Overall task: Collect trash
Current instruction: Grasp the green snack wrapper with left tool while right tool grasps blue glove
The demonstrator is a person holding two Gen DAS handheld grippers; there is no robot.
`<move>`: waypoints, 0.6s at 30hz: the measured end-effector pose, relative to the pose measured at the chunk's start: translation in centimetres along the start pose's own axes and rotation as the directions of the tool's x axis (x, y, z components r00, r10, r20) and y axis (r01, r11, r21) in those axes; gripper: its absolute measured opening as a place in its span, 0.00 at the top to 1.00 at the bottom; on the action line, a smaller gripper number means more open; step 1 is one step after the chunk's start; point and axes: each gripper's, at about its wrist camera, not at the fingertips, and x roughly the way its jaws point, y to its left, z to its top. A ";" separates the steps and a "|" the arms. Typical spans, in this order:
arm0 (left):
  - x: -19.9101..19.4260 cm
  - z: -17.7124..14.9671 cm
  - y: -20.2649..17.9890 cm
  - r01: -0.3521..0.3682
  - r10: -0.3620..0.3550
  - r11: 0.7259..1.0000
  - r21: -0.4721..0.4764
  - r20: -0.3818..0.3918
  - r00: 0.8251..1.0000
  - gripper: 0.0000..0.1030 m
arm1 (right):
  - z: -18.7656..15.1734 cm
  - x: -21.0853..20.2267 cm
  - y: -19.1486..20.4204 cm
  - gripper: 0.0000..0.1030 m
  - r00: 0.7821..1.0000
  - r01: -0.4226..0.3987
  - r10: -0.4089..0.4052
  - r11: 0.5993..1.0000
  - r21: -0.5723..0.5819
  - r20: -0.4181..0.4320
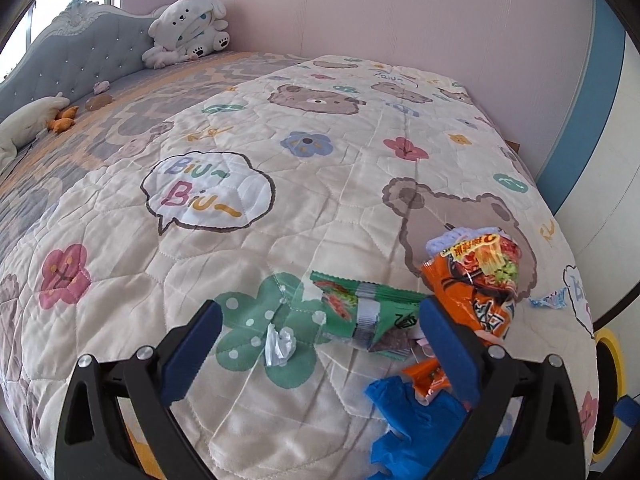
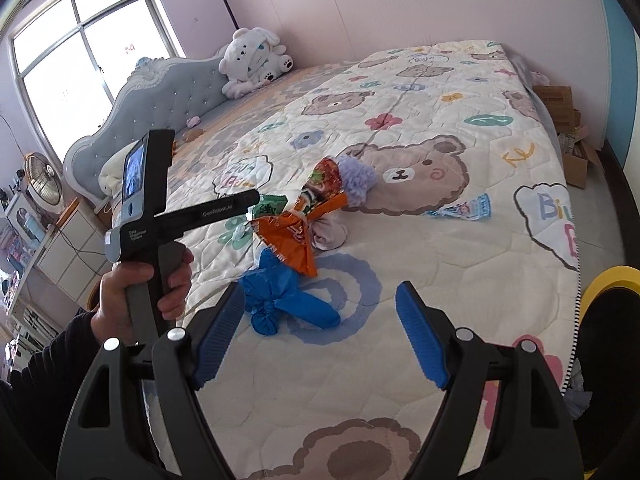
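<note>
Left wrist view, left tool (image 1: 320, 354): its two blue pads are spread wide and pinch nothing. It hangs over the bed's quilt (image 1: 248, 128).
Left wrist view, trash between the pads: a small crumpled clear wrapper (image 1: 279, 346) lies on a green printed flower. Just beside it lies a flat green packet (image 1: 362, 308).
Left wrist view, trash on the right: an orange noodle bag (image 1: 476, 280) sits right by the right pad. A blue bag (image 1: 416, 420) is bunched up low down, under that pad.
Left wrist view, far end: a white plush bear (image 1: 188, 28) leans by the headboard. It is not trash.

Right wrist view, right tool (image 2: 320, 332): its pads are spread wide too, with nothing in them. It points down at the quilt (image 2: 460, 280).
Right wrist view, the pile: the blue bag (image 2: 288, 300) is nearest, a bit to the left of the gap. The orange noodle bag (image 2: 292, 236) lies behind it, touching it. A purple fluffy thing (image 2: 356, 180) and a pale cloth lump (image 2: 330, 234) sit further back.
Right wrist view, alone: a small light-blue wrapper (image 2: 464, 210) lies well apart, to the right.
Right wrist view, the person's hand (image 2: 140, 292): it grips the left tool's handle, whose front reaches over the pile.

How to do it well: likely each tool should pick one piece. The left one could drop onto the clear wrapper and the right one should shift left over the blue bag. Pinching low may catch the quilt, so the pads should close on the bunched part only.
</note>
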 end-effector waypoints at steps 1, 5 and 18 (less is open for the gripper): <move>0.3 0.1 0.2 0.002 -0.002 1.000 -0.007 -0.002 1.000 0.08 | 0.0 0.5 0.3 0.28 1.000 -0.002 0.001 1.000 -0.008 -0.009; 1.4 0.5 0.4 0.001 -0.001 1.000 -0.018 -0.013 1.000 0.08 | -0.1 3.2 1.7 0.28 0.999 -0.014 0.012 0.999 -0.037 -0.046; 4.3 0.5 0.9 0.100 -0.104 0.992 -0.080 -0.049 0.993 0.08 | -0.5 10.1 4.0 0.28 0.989 -0.042 0.027 0.994 -0.099 -0.148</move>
